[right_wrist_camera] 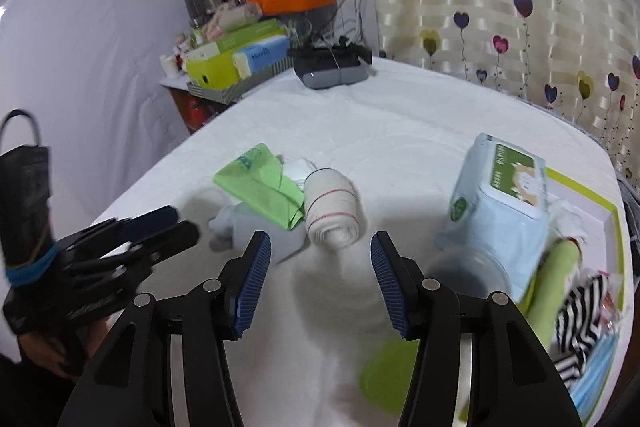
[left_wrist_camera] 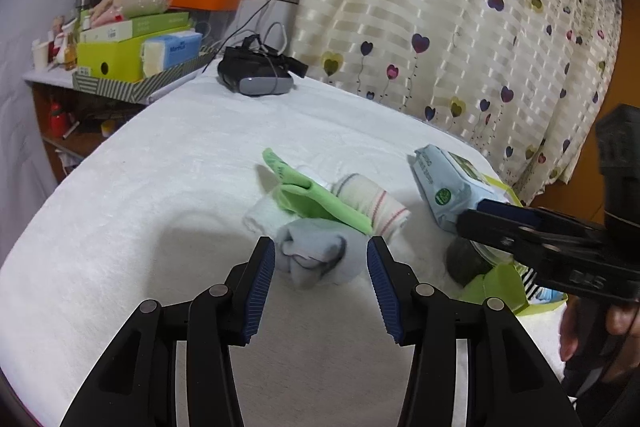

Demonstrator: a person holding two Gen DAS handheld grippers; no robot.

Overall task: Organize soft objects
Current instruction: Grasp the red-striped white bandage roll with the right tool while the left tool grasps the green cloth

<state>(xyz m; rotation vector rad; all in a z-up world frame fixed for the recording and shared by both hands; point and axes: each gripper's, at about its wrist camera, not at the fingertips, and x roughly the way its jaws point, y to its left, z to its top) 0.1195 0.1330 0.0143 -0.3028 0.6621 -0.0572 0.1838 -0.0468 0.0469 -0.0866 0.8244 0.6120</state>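
Note:
A small pile lies mid-table on the white cloth: a grey rolled sock, a green cloth and a white roll with red stripes. My left gripper is open, its pads on either side of the grey sock, just short of it. In the right wrist view the pile shows as the grey sock, the green cloth and the striped roll. My right gripper is open and empty, near the striped roll. A pale blue wipes pack leans on the green-rimmed tray.
The tray at the right holds a striped black-and-white cloth and a green roll. A black headset lies at the table's far end. A cluttered shelf with boxes stands far left. A curtain hangs behind.

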